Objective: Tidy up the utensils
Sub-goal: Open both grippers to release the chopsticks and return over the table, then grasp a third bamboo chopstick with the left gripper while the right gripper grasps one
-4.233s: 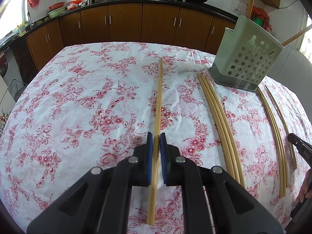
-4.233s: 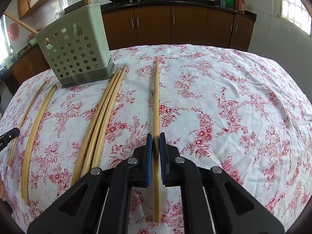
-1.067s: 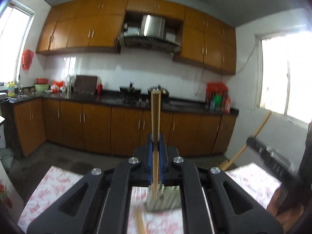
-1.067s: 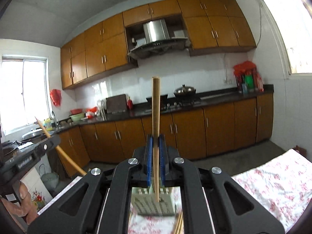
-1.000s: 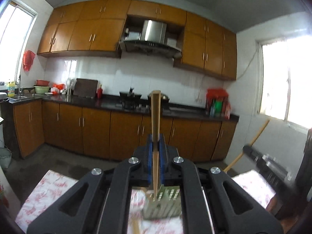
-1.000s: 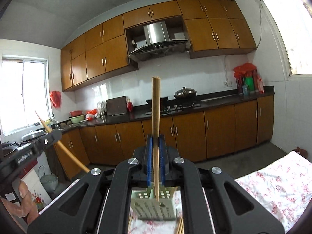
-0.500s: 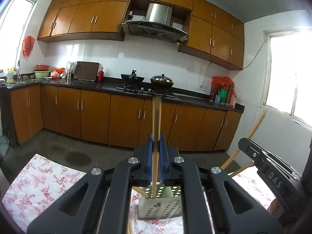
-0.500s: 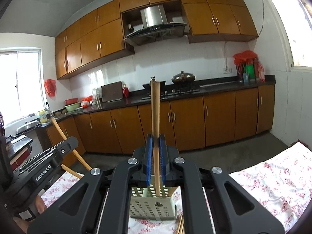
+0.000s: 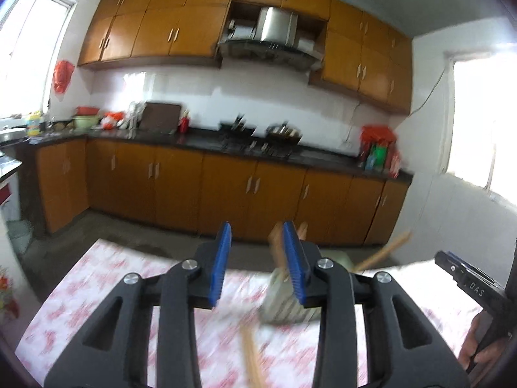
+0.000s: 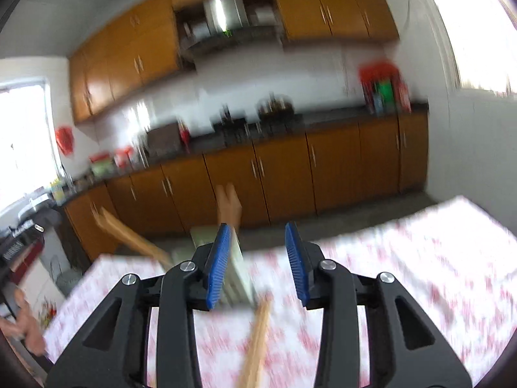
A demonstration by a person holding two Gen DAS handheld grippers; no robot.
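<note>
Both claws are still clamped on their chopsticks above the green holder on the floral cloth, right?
Not clamped. Both wrist views show the left claw and right claw open, jaws having just opened, nothing pinched between the pads. The chopsticks stand in the green holder on the floral cloth.

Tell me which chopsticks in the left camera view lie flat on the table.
The blurred chopsticks nearest the camera, flat on the floral cloth; the other chopsticks lean out of the green holder.
</note>
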